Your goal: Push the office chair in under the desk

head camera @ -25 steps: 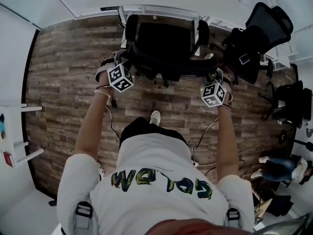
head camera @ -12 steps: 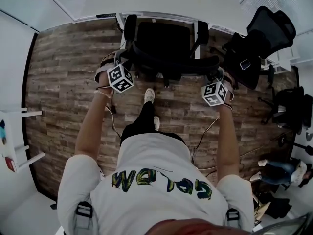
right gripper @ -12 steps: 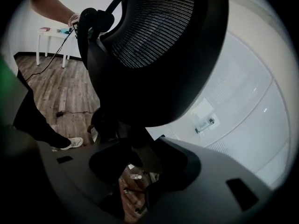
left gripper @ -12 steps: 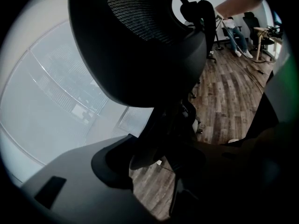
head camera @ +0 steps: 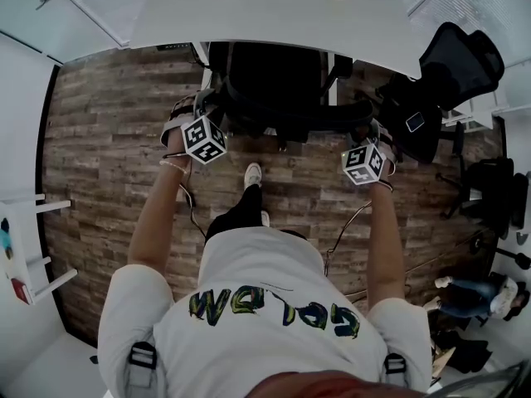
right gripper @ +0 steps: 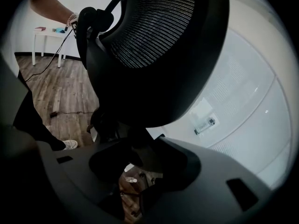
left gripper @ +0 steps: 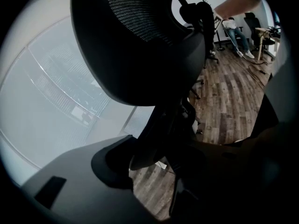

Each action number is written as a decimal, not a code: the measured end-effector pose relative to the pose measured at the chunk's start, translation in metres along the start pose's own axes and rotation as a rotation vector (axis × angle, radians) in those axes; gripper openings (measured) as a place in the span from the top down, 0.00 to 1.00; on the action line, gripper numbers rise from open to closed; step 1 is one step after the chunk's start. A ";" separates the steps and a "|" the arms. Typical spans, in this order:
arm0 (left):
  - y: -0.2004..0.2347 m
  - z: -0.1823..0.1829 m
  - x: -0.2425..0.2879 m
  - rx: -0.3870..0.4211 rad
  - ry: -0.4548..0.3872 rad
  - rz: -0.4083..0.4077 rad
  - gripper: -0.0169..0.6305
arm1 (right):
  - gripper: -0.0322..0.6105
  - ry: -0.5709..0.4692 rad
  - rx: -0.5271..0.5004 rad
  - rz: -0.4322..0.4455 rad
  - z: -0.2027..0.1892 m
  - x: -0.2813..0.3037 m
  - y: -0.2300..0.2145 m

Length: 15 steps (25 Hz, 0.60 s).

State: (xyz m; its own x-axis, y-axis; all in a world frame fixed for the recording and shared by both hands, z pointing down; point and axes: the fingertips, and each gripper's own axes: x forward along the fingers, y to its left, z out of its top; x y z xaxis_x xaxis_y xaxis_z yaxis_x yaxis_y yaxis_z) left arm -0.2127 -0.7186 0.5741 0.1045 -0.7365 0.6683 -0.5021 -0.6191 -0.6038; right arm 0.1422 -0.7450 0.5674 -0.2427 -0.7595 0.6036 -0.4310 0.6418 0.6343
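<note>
Office chair partly under white counter, on plank floor.
Left tongs and right tongs each appear clamped on the backrest rim; a second chair stands at right.

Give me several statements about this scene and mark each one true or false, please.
1. The office chair is partly under the desk. True.
2. The floor is carpet. False: the floor is wood planks.
3. The left gripper and the right gripper are both at the office chair. True.
4. Only one chair is in the room. False: a second black chair stands at the right.
</note>
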 end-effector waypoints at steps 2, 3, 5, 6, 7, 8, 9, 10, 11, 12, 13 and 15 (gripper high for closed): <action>0.011 0.003 0.010 0.002 -0.003 -0.001 0.64 | 0.66 0.008 -0.002 0.000 0.003 0.011 -0.009; 0.016 0.005 0.015 0.002 -0.003 -0.003 0.64 | 0.66 0.011 -0.004 0.001 0.005 0.016 -0.014; 0.025 0.008 0.026 0.005 -0.001 -0.004 0.64 | 0.66 0.014 -0.003 0.002 0.008 0.027 -0.023; 0.031 0.009 0.031 0.009 -0.001 -0.004 0.64 | 0.66 0.017 -0.001 0.001 0.009 0.033 -0.027; 0.036 0.010 0.037 0.011 -0.002 -0.005 0.64 | 0.66 0.020 0.000 0.000 0.011 0.039 -0.031; 0.041 0.011 0.041 0.011 -0.003 -0.008 0.64 | 0.66 0.023 0.001 -0.001 0.013 0.045 -0.035; 0.046 0.012 0.046 0.011 -0.003 -0.010 0.64 | 0.66 0.026 0.001 -0.002 0.015 0.050 -0.039; 0.050 0.013 0.050 0.011 -0.003 -0.011 0.64 | 0.66 0.028 0.002 -0.003 0.016 0.055 -0.043; 0.055 0.014 0.055 0.012 -0.003 -0.011 0.64 | 0.66 0.030 0.003 -0.004 0.018 0.059 -0.047; 0.059 0.016 0.059 0.014 -0.004 -0.011 0.64 | 0.66 0.032 0.005 -0.006 0.019 0.064 -0.050; 0.063 0.017 0.064 0.015 -0.006 -0.011 0.64 | 0.66 0.034 0.006 -0.007 0.020 0.069 -0.054; 0.072 0.020 0.074 0.018 -0.009 -0.011 0.64 | 0.66 0.039 0.007 -0.009 0.022 0.079 -0.062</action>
State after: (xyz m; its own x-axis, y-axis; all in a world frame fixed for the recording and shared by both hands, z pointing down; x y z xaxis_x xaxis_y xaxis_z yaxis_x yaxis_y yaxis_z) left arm -0.2244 -0.8234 0.5712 0.1173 -0.7318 0.6713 -0.4857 -0.6319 -0.6040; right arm 0.1303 -0.8473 0.5656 -0.2046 -0.7606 0.6161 -0.4388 0.6339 0.6369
